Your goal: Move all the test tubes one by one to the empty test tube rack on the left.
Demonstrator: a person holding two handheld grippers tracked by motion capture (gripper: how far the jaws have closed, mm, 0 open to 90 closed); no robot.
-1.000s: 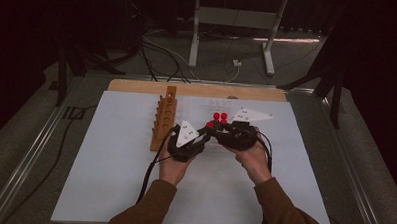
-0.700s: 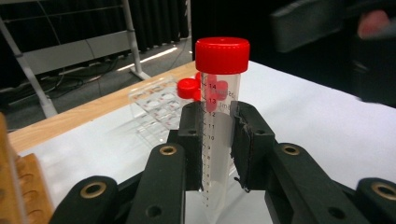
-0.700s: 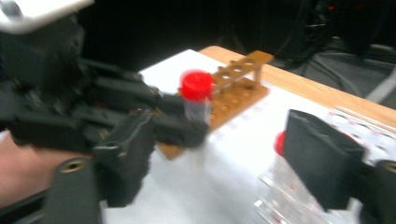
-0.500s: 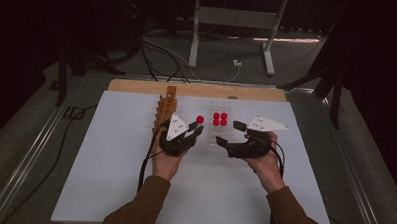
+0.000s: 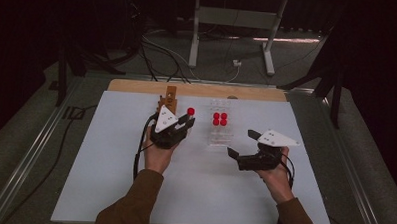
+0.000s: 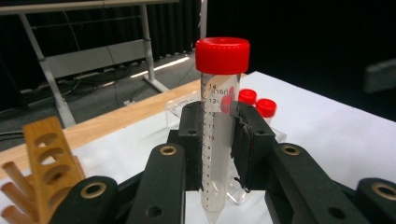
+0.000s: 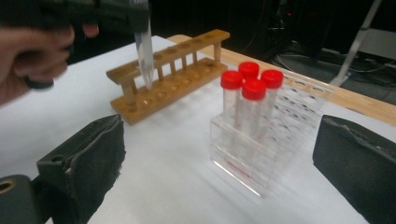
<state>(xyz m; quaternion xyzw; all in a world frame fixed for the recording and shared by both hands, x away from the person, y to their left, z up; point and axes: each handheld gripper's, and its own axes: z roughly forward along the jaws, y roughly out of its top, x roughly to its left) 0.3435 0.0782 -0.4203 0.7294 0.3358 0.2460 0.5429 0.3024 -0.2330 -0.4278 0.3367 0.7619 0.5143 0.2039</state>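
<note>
A clear tube with a red cap [image 6: 219,116] stands upright between black pads, with my left gripper [image 6: 220,112] shut on its middle. In the high view that left gripper [image 5: 186,122] holds the tube [image 5: 190,111] just right of the wooden rack [image 5: 170,97]. My right gripper [image 5: 241,143] sits lower right of the clear rack [image 5: 220,135]. Its jaws have just been opening and nothing is between them. In the right gripper view its pads [image 7: 93,154] stand wide apart before several red-capped tubes [image 7: 247,93].
The wooden rack [image 7: 173,79] has a row of empty holes and lies beyond the clear rack [image 7: 261,154]. A white sheet [image 5: 109,179] covers the table, with a wooden strip [image 5: 137,86] at its far edge. Cables and metal stand legs [image 5: 194,37] lie on the floor beyond.
The two grippers, together at the clear rack, have parted. The left one carried the tube left toward the wooden rack. The right one opened and drew back to the right.
</note>
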